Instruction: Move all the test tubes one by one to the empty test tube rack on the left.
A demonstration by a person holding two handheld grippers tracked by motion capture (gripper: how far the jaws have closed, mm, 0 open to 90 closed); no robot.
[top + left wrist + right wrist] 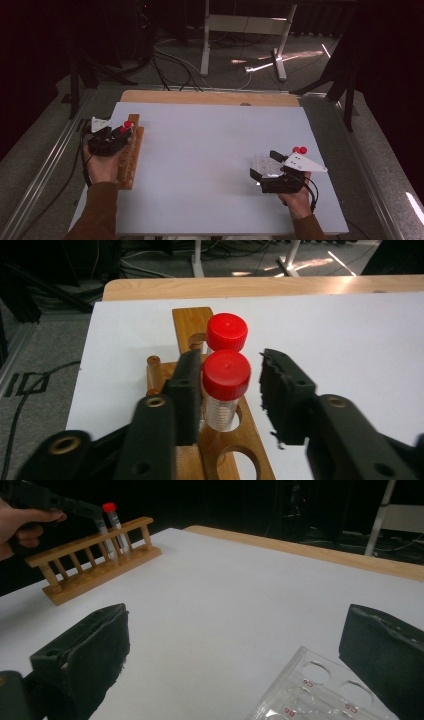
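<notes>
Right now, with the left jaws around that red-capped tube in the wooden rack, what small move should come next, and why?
Probably lift the left gripper straight up and clear. The nearer red-capped tube already stands in a hole of the wooden rack, behind it a second capped tube, and the right jaw stands off the tube, so the grip looks released. A sideways pull could knock the tube with the left jaw, which lies close against it.

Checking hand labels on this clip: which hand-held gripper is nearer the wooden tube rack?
Left. The left hand-held gripper straddles a red-capped tube standing in the rack; the right hand-held gripper sits across the table beside a clear well plate.
</notes>
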